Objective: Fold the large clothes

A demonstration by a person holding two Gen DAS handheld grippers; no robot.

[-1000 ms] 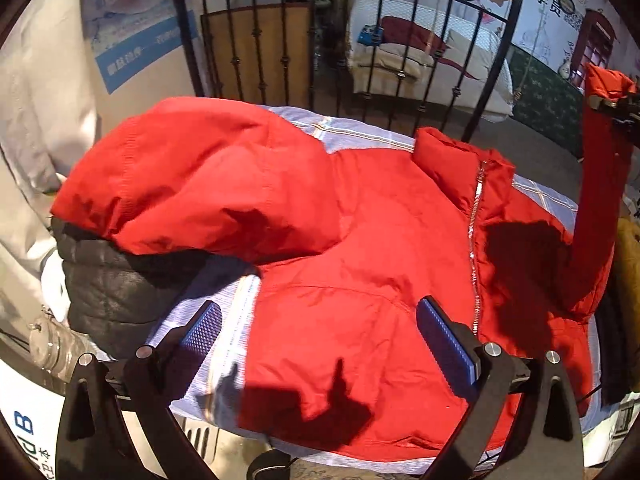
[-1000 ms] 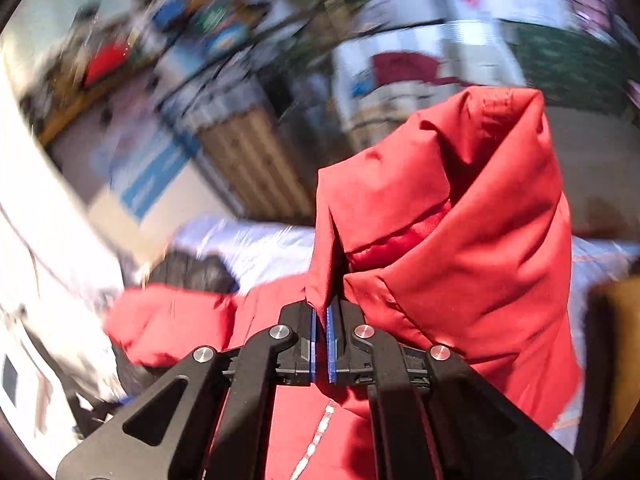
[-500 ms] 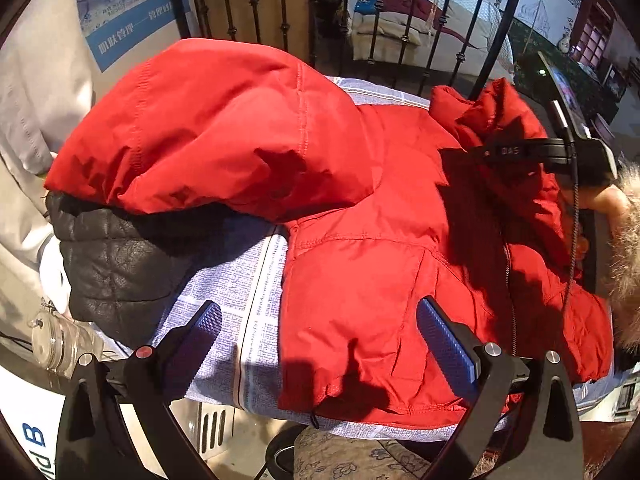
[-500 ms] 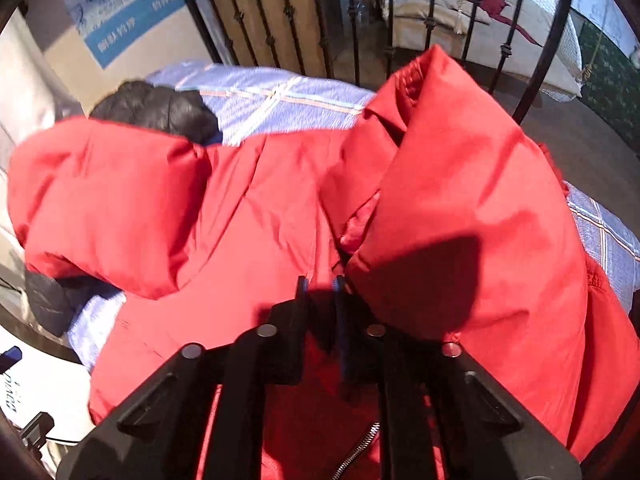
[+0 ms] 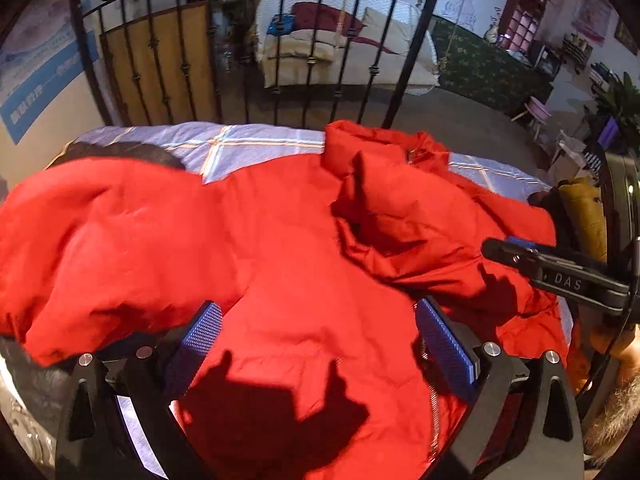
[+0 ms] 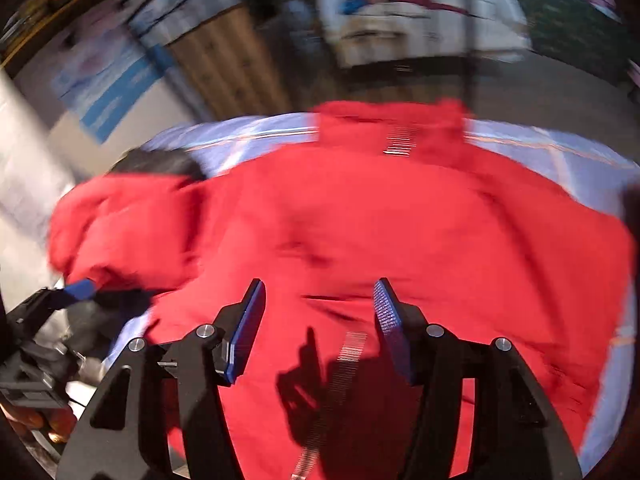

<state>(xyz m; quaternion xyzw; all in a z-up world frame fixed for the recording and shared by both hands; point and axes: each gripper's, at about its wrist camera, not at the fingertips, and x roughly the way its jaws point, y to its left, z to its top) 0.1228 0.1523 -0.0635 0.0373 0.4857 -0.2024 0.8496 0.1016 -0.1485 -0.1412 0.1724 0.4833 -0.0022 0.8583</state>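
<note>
A large red padded jacket (image 5: 288, 248) lies front up on a bed with a pale blue checked sheet (image 5: 224, 144). Its right sleeve (image 5: 424, 216) lies folded across the chest; the left sleeve (image 5: 100, 240) lies bunched at the left over a black garment. My left gripper (image 5: 320, 340) is open and empty above the jacket's lower front. My right gripper (image 6: 318, 320) is open and empty above the jacket (image 6: 360, 220); the right wrist view is blurred. The right gripper also shows in the left wrist view (image 5: 516, 250) at the right edge.
A black iron bed rail (image 5: 280, 60) stands behind the bed. A black padded garment (image 5: 120, 152) lies under the jacket at the left. A mustard garment (image 5: 580, 208) lies at the bed's right edge. A swing seat with cushions (image 5: 340, 48) stands beyond the rail.
My right gripper has let go of the right sleeve, which now lies folded across the jacket's chest, and has opened and drawn back. My left gripper stayed open and moved closer over the jacket.
</note>
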